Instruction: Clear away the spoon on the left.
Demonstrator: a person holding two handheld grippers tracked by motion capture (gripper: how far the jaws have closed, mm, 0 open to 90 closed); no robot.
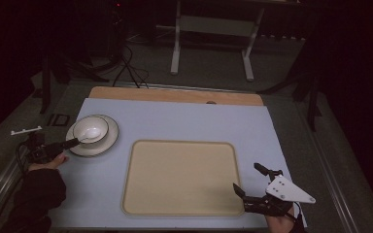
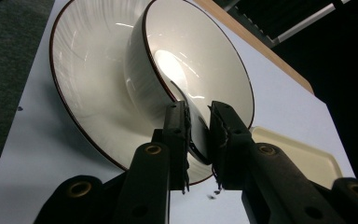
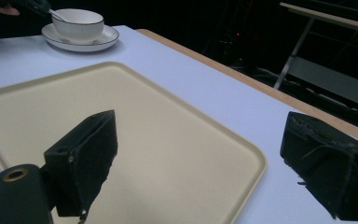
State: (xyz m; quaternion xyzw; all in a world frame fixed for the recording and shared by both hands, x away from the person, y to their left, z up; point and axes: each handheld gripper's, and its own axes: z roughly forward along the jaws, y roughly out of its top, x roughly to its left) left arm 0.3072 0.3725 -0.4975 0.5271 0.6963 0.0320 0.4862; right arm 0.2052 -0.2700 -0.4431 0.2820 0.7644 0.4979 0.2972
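Observation:
A white bowl (image 1: 91, 129) with a dark rim stands on a matching white plate (image 1: 108, 141) at the table's left side. My left gripper (image 1: 75, 141) reaches in from the left and is shut on the bowl's near rim. In the left gripper view the two jaws pinch the wall of the bowl (image 2: 200, 60), one inside and one outside, over the plate (image 2: 88, 70). My right gripper (image 1: 246, 176) stands open with nothing between its jaws, just off the right front corner of a beige tray (image 1: 182, 177). From the right gripper view the bowl (image 3: 77, 23) shows far off.
The tray (image 3: 121, 116) lies bare in the middle front of the light blue tabletop (image 1: 184, 121). A wooden strip (image 1: 175, 94) runs along the table's far edge. Beyond it stand a white metal frame (image 1: 211, 24) and cables on a dark floor.

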